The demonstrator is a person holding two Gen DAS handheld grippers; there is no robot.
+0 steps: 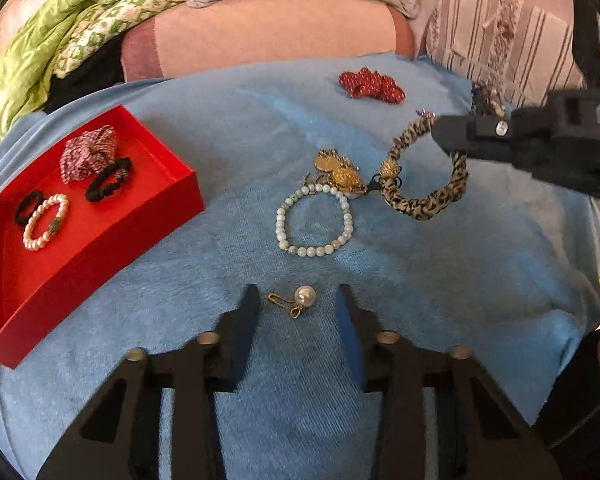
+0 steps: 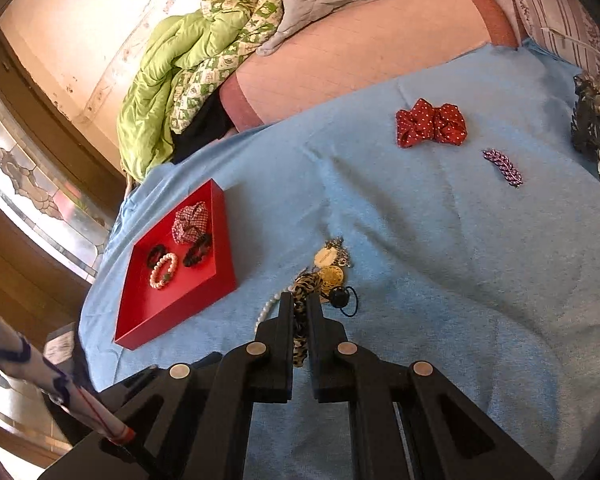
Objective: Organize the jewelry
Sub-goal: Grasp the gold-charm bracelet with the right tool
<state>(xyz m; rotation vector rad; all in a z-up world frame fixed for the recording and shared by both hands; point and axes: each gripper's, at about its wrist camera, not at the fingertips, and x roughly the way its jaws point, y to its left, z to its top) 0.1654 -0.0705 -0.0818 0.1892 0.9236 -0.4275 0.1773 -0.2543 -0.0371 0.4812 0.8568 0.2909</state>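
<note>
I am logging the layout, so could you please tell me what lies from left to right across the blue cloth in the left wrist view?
Red tray → pearl bracelet → leopard-print scrunchie, held by the right gripper.

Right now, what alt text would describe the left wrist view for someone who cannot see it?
The left hand-held gripper hovers open around a pearl earring on a blue cloth. Beyond it lie a pearl bracelet and gold pendants; the right hand-held gripper grips a leopard-print scrunchie. A red tray sits left.
</note>
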